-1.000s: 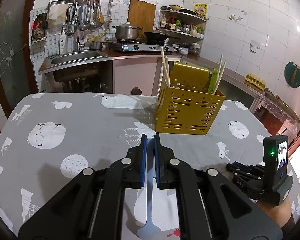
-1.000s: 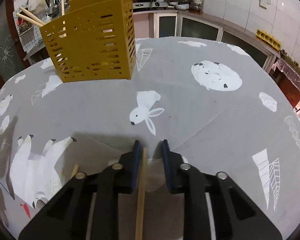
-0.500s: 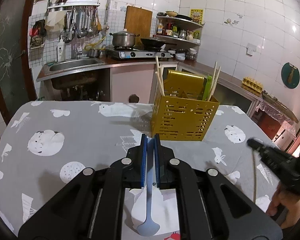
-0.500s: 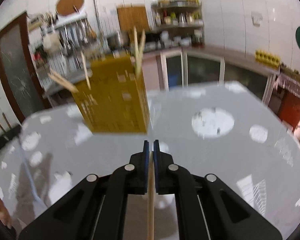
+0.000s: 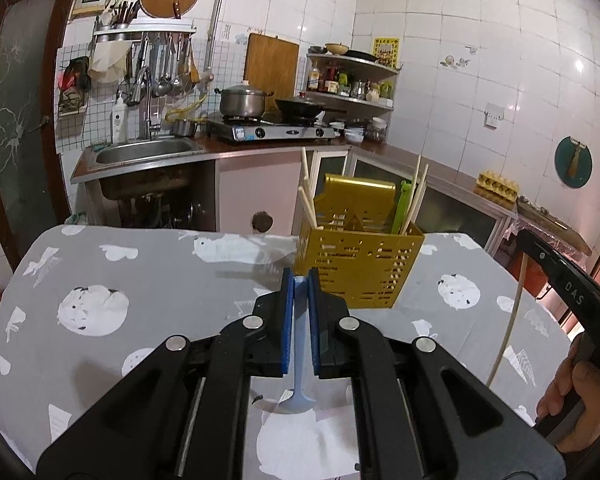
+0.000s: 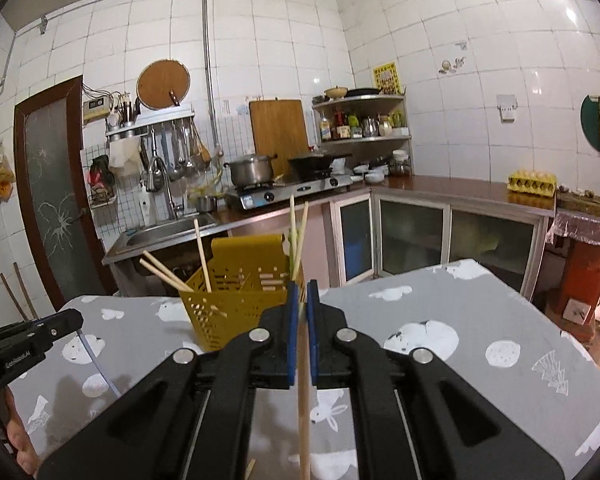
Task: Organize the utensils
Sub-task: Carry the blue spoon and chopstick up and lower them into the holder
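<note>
Chopsticks and a green utensil are standing tilted in the perforated yellow holder sitting mid-frame on the grey animal-print counter, with a sink and stove lining the wall above it. The left gripper is pinching a pale blue spoon in closed jaws, bowl hanging lower centre. The right gripper is clamping one wooden chopstick pointing down, the holder lying just beyond its jaws.
</note>
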`<act>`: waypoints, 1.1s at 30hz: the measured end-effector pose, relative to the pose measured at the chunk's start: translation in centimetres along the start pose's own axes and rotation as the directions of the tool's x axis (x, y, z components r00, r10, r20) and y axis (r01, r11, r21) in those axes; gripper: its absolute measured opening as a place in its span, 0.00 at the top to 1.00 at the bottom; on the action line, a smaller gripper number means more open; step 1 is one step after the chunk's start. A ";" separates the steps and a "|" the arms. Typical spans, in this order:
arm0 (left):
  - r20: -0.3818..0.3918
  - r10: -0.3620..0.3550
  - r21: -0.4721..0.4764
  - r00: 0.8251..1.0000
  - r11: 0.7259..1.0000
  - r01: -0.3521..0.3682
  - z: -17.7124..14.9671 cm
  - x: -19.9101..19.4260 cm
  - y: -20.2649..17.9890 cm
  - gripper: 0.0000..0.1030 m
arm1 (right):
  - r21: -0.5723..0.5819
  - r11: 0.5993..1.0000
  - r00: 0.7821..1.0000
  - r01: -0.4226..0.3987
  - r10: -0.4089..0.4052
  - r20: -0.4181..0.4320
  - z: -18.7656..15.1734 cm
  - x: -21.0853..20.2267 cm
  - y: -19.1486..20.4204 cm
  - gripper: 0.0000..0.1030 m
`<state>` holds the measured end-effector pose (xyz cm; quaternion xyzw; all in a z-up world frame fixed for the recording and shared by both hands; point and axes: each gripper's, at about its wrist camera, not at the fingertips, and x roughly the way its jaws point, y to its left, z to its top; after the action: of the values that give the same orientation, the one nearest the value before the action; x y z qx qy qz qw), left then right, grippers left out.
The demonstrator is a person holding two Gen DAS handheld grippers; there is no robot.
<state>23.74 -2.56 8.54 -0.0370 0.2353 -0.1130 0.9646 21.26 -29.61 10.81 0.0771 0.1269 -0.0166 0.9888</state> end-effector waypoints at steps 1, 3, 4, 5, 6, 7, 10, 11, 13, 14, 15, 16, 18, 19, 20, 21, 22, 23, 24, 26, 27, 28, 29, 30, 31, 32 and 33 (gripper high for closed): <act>0.006 -0.001 0.001 1.000 1.000 0.001 0.1 0.0 -0.1 0.95 | -0.002 1.000 1.000 0.000 0.000 0.008 0.0 -0.1 0.0 0.96; 0.012 -0.003 0.004 1.000 1.000 0.003 0.3 0.1 -0.2 0.94 | -0.002 1.000 1.000 -0.001 0.001 0.026 0.4 0.0 0.0 0.96; 0.015 -0.005 0.005 1.000 1.000 0.004 0.4 0.1 -0.2 0.95 | -0.001 1.000 0.999 0.000 0.000 0.039 0.6 0.0 0.0 0.96; 0.019 -0.006 0.005 1.000 1.000 0.006 0.5 0.2 -0.3 0.95 | -0.004 1.000 0.999 0.001 0.000 0.046 0.9 0.1 0.1 0.96; 0.022 -0.008 0.006 1.000 1.000 0.008 0.7 0.2 -0.4 0.95 | -0.006 1.000 0.999 0.000 0.001 0.052 1.1 0.0 0.1 0.96; 0.026 -0.010 0.007 1.000 1.000 0.010 0.8 0.2 -0.5 0.95 | -0.006 1.000 0.998 -0.002 0.002 0.059 1.2 -0.1 0.1 0.96; 0.039 -0.016 0.012 0.999 1.000 0.015 1.3 0.3 -0.8 0.95 | -0.010 1.000 0.997 -0.002 0.002 0.083 2.0 0.0 0.2 0.96; 0.044 -0.017 0.013 0.999 1.000 0.016 1.5 0.3 -0.9 0.95 | -0.011 1.000 0.996 -0.002 0.003 0.090 2.3 0.0 0.3 0.96; 0.053 -0.021 0.014 0.998 1.000 0.020 1.8 0.3 -1.1 0.95 | -0.010 1.000 0.995 -0.007 0.008 0.099 2.8 0.2 0.3 0.96; 0.057 -0.026 0.014 0.998 1.000 0.025 2.1 0.4 -1.2 0.95 | -0.009 1.000 0.994 -0.010 0.011 0.105 3.2 0.3 0.4 0.96; 0.060 -0.029 0.017 0.998 0.999 0.028 2.4 0.5 -1.3 0.94 | -0.009 1.000 0.994 -0.014 0.015 0.109 3.5 0.4 0.5 0.96; 0.065 -0.032 0.021 0.997 0.999 0.031 2.7 0.5 -1.5 0.94 | -0.010 1.000 0.993 -0.016 0.017 0.118 3.9 0.4 0.6 0.96; 0.083 -0.034 0.033 0.996 0.999 0.032 3.6 0.5 -1.8 0.95 | -0.011 1.000 0.991 -0.019 0.020 0.132 4.6 0.5 0.9 0.96; 0.093 -0.036 0.035 0.995 0.999 0.033 4.1 0.5 -2.0 0.95 | -0.011 1.000 0.990 -0.021 0.022 0.140 5.0 0.5 1.0 0.96; 0.105 -0.041 0.033 0.994 0.999 0.038 4.8 0.5 -2.1 0.95 | -0.010 1.000 0.988 -0.023 0.025 0.151 5.7 0.5 1.2 0.96; 0.115 -0.049 0.030 0.992 0.999 0.045 5.5 0.4 -2.2 0.95 | -0.013 1.000 0.987 -0.026 0.028 0.159 6.4 0.6 1.4 0.96; 0.131 -0.057 0.026 0.990 0.998 0.055 6.5 0.3 -2.3 0.95 | -0.016 0.999 0.985 -0.028 0.031 0.168 7.0 0.6 1.6 0.96; 0.144 -0.061 0.026 0.988 0.998 0.058 7.1 0.2 -2.4 0.95 | -0.020 0.999 0.982 -0.031 0.034 0.186 8.0 0.6 1.8 0.96; 0.164 -0.062 0.031 0.985 0.998 0.057 7.9 0.1 -2.6 0.95 | -0.022 0.999 0.981 -0.033 0.036 0.193 8.7 0.6 2.0 0.96; 0.207 -0.052 0.056 0.977 0.998 0.041 9.7 0.1 -3.4 0.95 | -0.025 0.999 0.974 -0.040 0.044 0.220 10.5 0.8 2.3 0.96; 0.223 -0.053 0.060 0.973 0.997 0.040 10.5 0.2 -3.6 0.95 | -0.028 0.999 0.972 -0.040 0.045 0.229 11.3 1.0 2.5 0.96; 0.238 -0.058 0.059 0.970 0.997 0.046 11.4 0.4 -3.8 0.95 | -0.031 0.999 0.970 -0.039 0.045 0.241 12.1 1.3 2.7 0.96; 0.245 -0.061 0.059 0.968 0.997 0.048 12.1 0.7 -4.0 0.95 | -0.032 0.999 0.967 -0.037 0.044 0.250 12.6 1.6 2.9 0.96; 0.253 -0.063 0.059 0.965 0.997 0.049 12.9 1.0 -4.2 0.95 | -0.032 0.999 0.965 -0.036 0.043 0.259 13.3 2.0 3.1 0.96; 0.260 -0.064 0.059 0.963 0.997 0.050 13.5 1.4 -4.4 0.95 | -0.031 0.999 0.964 -0.037 0.044 0.263 13.8 2.4 3.3 0.96; 0.267 -0.066 0.059 0.961 0.997 0.052 14.2 1.9 -4.5 0.95 | -0.029 0.999 0.962 -0.041 0.048 0.269 14.5 3.0 3.5 0.96; 0.269 -0.068 0.059 0.961 0.997 0.055 14.6 2.4 -4.7 0.95 | -0.028 0.999 0.960 -0.044 0.050 0.275 14.9 3.5 3.7 0.96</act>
<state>31.60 -7.41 21.01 -0.0348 0.0968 -0.1428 0.9844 28.54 -28.38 24.71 0.0665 -0.0136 -0.0025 0.9977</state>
